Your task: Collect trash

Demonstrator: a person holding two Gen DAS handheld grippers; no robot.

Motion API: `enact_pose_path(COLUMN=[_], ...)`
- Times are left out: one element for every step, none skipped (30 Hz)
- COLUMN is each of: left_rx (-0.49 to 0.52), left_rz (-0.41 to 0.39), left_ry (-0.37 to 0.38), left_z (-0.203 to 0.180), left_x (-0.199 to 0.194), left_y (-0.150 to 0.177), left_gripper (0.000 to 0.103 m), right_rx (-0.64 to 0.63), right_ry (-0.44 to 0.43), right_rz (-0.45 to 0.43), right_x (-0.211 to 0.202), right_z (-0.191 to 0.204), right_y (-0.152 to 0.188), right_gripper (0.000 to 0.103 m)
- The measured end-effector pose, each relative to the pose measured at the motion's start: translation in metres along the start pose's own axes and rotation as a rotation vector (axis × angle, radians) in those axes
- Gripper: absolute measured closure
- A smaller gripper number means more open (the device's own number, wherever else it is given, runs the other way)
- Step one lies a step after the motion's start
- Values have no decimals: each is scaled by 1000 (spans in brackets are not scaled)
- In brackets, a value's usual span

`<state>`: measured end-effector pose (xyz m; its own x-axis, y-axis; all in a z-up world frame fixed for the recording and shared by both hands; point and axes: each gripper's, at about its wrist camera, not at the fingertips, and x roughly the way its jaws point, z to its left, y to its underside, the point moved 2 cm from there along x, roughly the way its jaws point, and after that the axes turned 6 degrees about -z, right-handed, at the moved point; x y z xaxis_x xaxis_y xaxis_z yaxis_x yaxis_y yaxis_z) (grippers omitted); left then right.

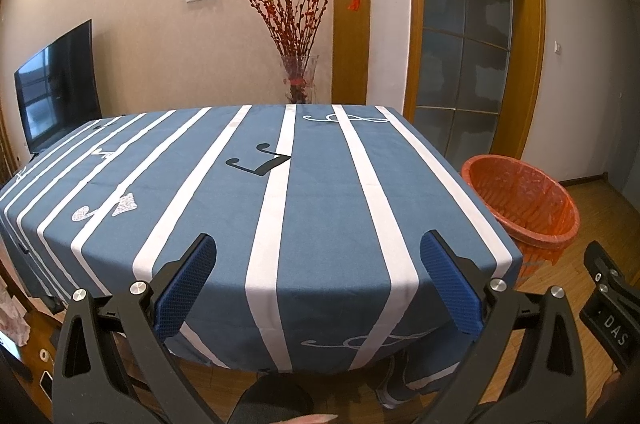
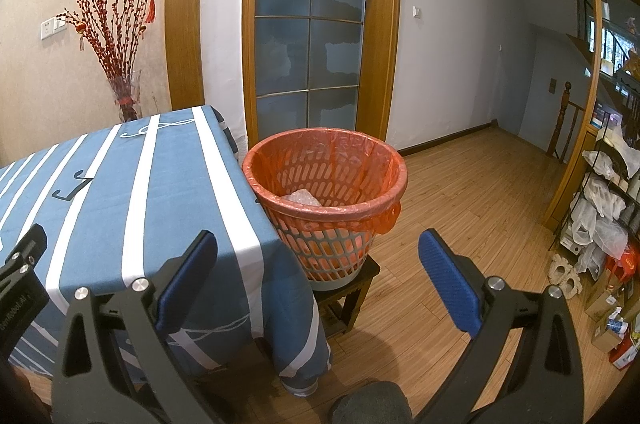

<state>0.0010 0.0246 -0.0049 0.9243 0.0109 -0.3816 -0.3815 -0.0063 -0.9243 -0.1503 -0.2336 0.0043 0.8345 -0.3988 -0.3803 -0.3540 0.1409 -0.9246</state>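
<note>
A grey bin with an orange liner (image 2: 326,179) stands on a low dark stool (image 2: 348,288) at the right end of the table; it also shows in the left wrist view (image 1: 520,199). A pale crumpled piece (image 2: 301,197) lies inside it. The table with a blue-and-white striped cloth (image 1: 320,191) carries no loose trash that I can see. My left gripper (image 1: 318,282) is open and empty over the table's near edge. My right gripper (image 2: 318,282) is open and empty, in front of the bin and the table's corner (image 2: 256,236).
A glass vase of red branches (image 1: 298,79) stands behind the table. A TV (image 1: 56,83) is at the far left. A wood-framed glass door (image 2: 310,35) is behind the bin. A cluttered rack with bags and boxes (image 2: 604,224) lines the right wall. Wooden floor (image 2: 472,207) lies right of the bin.
</note>
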Motion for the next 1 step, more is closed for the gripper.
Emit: enact_pose_path(left_rx=[-1], left_rz=[0], left_ry=[0], left_z=[0], left_x=[0], left_y=[0], left_gripper=[3], right_rx=[0], right_ry=[0], right_rz=[0], right_x=[0], right_z=[0], right_y=[0], right_gripper=[5])
